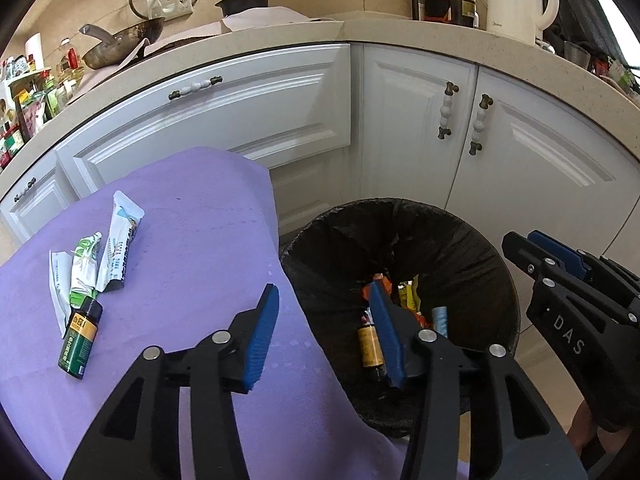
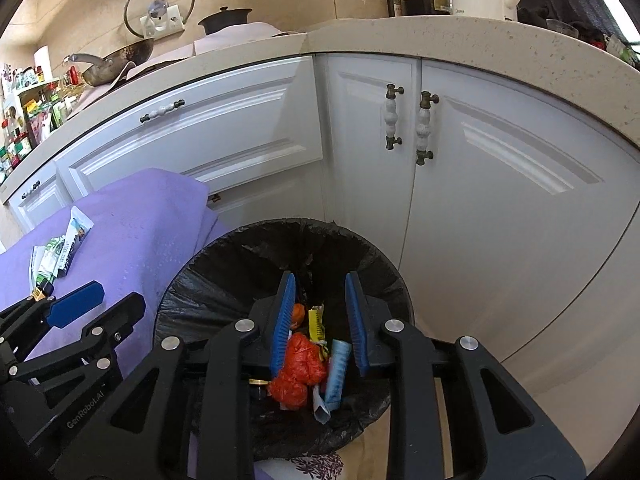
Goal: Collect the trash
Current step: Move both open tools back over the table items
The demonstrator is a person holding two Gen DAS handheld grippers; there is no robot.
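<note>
left gripper point(image 1: 324, 332) hovering over edge of purple cloth point(image 1: 192, 220) and bin rim, jaws spread wide, gripping nothing. right gripper point(image 2: 320, 320) hanging above black-lined trash bin point(image 2: 224, 256), jaws parted, gripping nothing. orange wrapper point(image 2: 298, 368), yellow packet point(image 2: 316, 322) and blue tube point(image 2: 338, 368) lying in bin below it. green bottle point(image 1: 80, 338) and crumpled tubes point(image 1: 116, 248) lying on cloth, left of left gripper.
</note>
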